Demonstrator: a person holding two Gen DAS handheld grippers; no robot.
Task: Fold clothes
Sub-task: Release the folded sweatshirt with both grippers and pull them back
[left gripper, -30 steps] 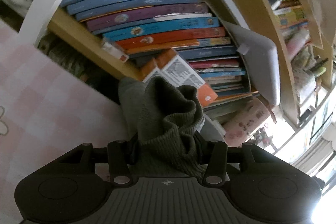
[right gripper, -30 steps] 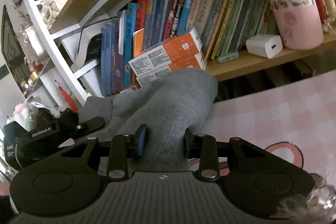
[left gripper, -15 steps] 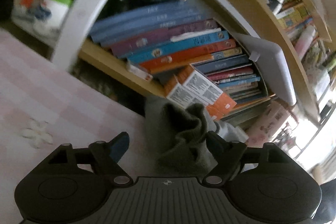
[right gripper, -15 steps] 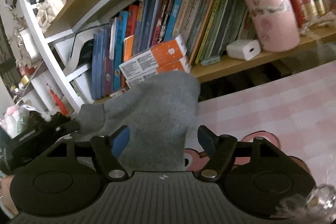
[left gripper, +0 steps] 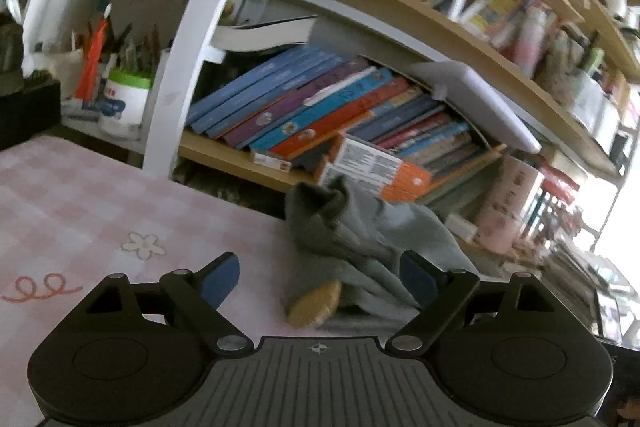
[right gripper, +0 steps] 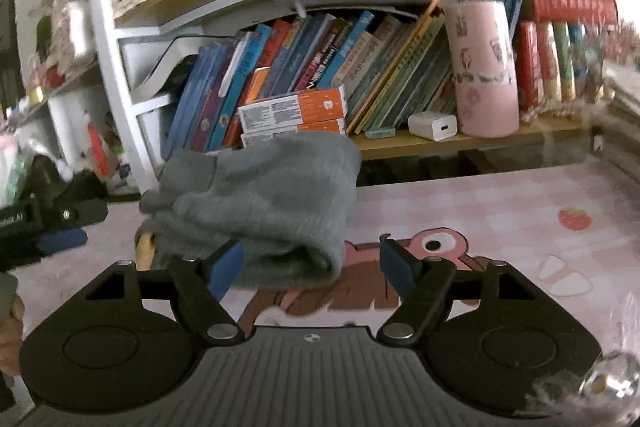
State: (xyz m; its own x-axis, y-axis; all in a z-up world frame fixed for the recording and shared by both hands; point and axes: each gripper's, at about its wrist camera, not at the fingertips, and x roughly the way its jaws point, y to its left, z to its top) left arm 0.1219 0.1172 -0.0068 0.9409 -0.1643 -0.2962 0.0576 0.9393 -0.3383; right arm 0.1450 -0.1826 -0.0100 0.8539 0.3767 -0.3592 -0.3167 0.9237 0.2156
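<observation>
While both sets of jaws stand wide apart and hold nothing, the grey garment (right gripper: 276, 203) lies in a soft folded heap on the pink checked counter (right gripper: 480, 211), at the centre of the right wrist view and just above the right gripper (right gripper: 312, 265). Its rolled lower edge sits between the blue pads (right gripper: 394, 265) without touching the right-hand one; whether it touches the left-hand pad cannot be told.

In the left wrist view the same garment (left gripper: 360, 239) sits right of centre, bunched up with a darker ribbed part at its top, just ahead of the left gripper (left gripper: 318, 279). A small tan patch (left gripper: 314, 303) shows at its near edge; what it is cannot be told.

At the far left of the right wrist view, the left gripper (right gripper: 60, 227) appears beside the garment. Behind the counter, filling the upper half of both views, a bookshelf (right gripper: 460, 143) carries leaning books (left gripper: 304, 107), orange boxes (right gripper: 292, 115), a white charger (right gripper: 434, 125) and a pink cylinder (right gripper: 480, 75).
</observation>
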